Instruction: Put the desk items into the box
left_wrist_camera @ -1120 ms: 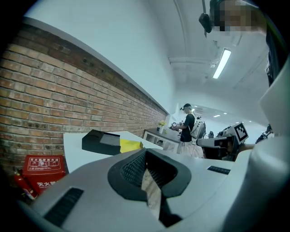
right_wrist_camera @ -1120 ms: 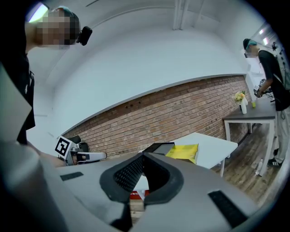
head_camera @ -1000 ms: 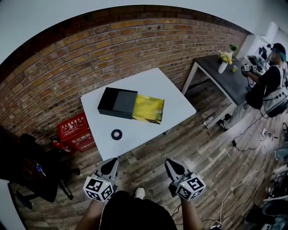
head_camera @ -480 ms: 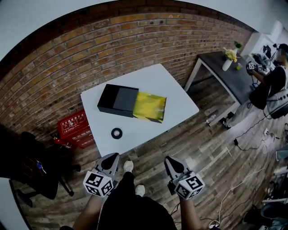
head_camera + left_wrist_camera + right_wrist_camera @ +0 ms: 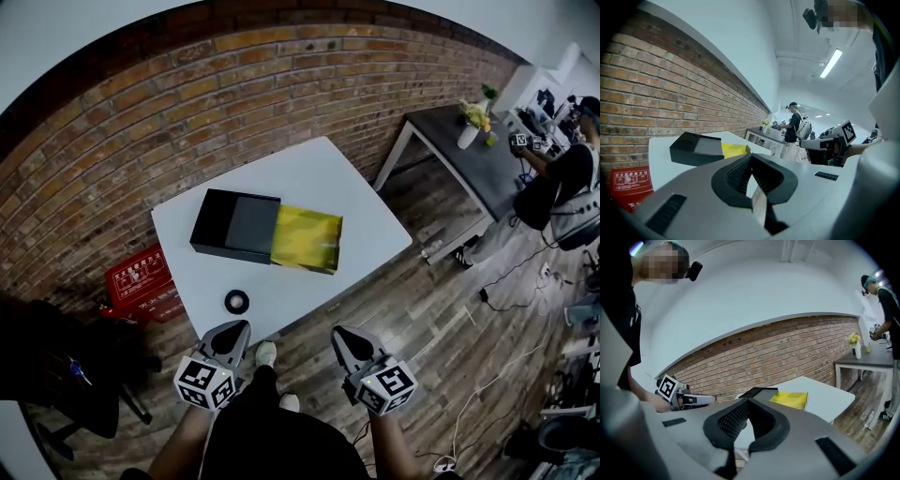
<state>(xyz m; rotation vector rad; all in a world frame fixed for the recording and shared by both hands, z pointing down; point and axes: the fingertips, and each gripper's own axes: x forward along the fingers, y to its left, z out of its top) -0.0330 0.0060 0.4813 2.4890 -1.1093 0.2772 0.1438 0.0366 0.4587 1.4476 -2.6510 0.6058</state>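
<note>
Currently the left tongs (image 5: 231, 334) and right tongs (image 5: 346, 339) are held together, empty, off the desk's (image 5: 323, 178) near edge. A black ring (image 5: 236, 301) is seen just beyond the left tongs. The box (image 5: 234, 225) lies farther, long axis left-right.

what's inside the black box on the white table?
The exposed yellow tray looks empty. The rest sits under the black sleeve, hidden. The black ring lies outside on the table.
</note>
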